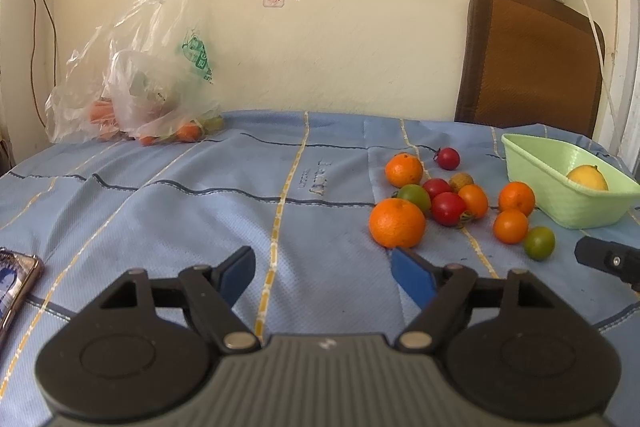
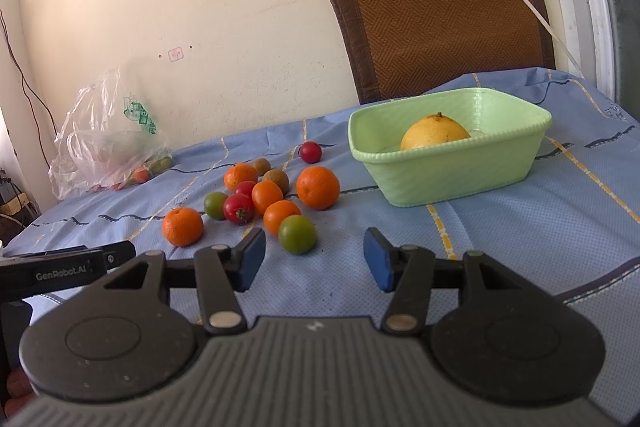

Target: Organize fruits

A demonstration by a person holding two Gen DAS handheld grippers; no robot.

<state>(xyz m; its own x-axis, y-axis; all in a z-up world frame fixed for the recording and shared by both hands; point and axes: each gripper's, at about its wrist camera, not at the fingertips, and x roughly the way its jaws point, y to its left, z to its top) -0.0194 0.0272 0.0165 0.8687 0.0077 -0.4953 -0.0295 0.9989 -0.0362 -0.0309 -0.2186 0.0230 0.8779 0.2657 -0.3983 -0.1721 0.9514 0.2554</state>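
Fruits (image 2: 256,199) lay clustered on blue cloth (image 2: 500,243), at 9 o'clock of green basket (image 2: 452,171). Held 1 yellow fruit (image 2: 434,133) inside basket. Left gripper (image 1: 324,275) spread wide, empty. Right gripper (image 2: 314,259) spread wide, empty, at 6 o'clock of cluster.

Left gripper (image 1: 324,273) low and level, jaws spread wide, nothing btwn the blue pads (image 1: 412,277). Right gripper (image 2: 316,259) likewise wide apart, empty, w/ its tip just visible at 3 o'clock in left wrist view.
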